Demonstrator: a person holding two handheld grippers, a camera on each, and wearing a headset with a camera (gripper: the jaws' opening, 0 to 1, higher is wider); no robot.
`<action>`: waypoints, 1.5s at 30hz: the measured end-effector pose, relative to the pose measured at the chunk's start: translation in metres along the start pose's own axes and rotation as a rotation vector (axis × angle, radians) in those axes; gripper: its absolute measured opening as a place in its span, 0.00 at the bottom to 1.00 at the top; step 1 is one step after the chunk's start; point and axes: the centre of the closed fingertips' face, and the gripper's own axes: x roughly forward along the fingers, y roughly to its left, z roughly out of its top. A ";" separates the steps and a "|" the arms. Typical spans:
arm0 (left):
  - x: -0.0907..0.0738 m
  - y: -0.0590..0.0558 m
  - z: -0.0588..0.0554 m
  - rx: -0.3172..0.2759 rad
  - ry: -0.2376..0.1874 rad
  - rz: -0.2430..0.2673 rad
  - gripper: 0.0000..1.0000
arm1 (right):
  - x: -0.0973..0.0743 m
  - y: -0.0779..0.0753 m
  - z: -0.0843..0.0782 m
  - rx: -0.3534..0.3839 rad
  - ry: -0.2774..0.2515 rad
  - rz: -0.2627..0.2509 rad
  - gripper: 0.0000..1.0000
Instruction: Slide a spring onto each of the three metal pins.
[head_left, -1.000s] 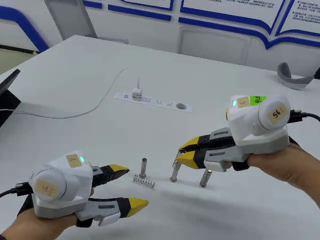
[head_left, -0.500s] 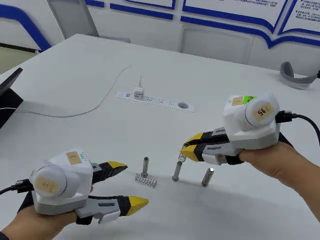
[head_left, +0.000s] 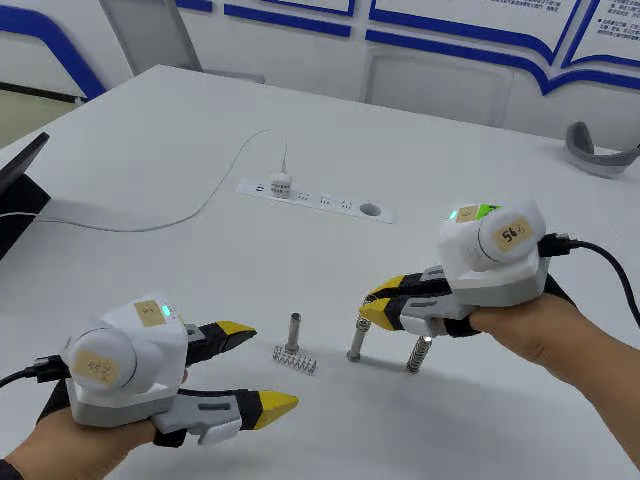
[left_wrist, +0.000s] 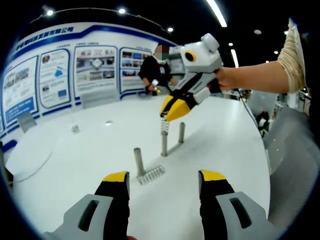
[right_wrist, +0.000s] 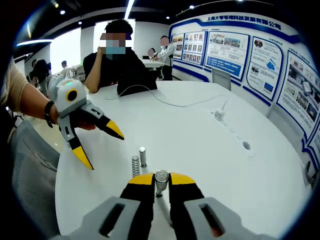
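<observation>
Three metal pins stand upright on the white table. The right pin (head_left: 417, 352) carries a spring. My right gripper (head_left: 368, 306) is shut on a second spring (head_left: 363, 322), holding it at the top of the middle pin (head_left: 355, 342). In the right gripper view that spring (right_wrist: 161, 176) is end-on between the yellow tips. The left pin (head_left: 293, 330) is bare, and a third spring (head_left: 295, 360) lies flat at its foot. My left gripper (head_left: 270, 367) hovers open just left of that loose spring, nothing in it. The left gripper view shows the bare pin (left_wrist: 138, 161) and the lying spring (left_wrist: 151, 174) ahead of its jaws.
A white power strip (head_left: 315, 199) with a cable (head_left: 180, 220) lies farther back on the table. A grey curved object (head_left: 598, 150) rests at the far right. A dark object (head_left: 15, 190) is at the left edge. People (right_wrist: 117, 60) sit at the table's far side.
The right gripper has shifted slightly right, and the spring it holds has moved over the middle pin's top. The left gripper has stayed open and almost still.
</observation>
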 end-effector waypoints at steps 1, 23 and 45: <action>0.000 0.000 0.000 0.000 0.001 0.000 0.56 | 0.001 0.000 -0.001 0.001 -0.001 -0.001 0.12; 0.001 0.000 -0.003 -0.004 0.010 -0.002 0.56 | 0.026 0.003 -0.031 0.054 0.028 -0.014 0.12; 0.001 0.001 -0.003 -0.001 0.010 -0.001 0.56 | 0.014 -0.002 -0.026 0.036 0.001 -0.069 0.19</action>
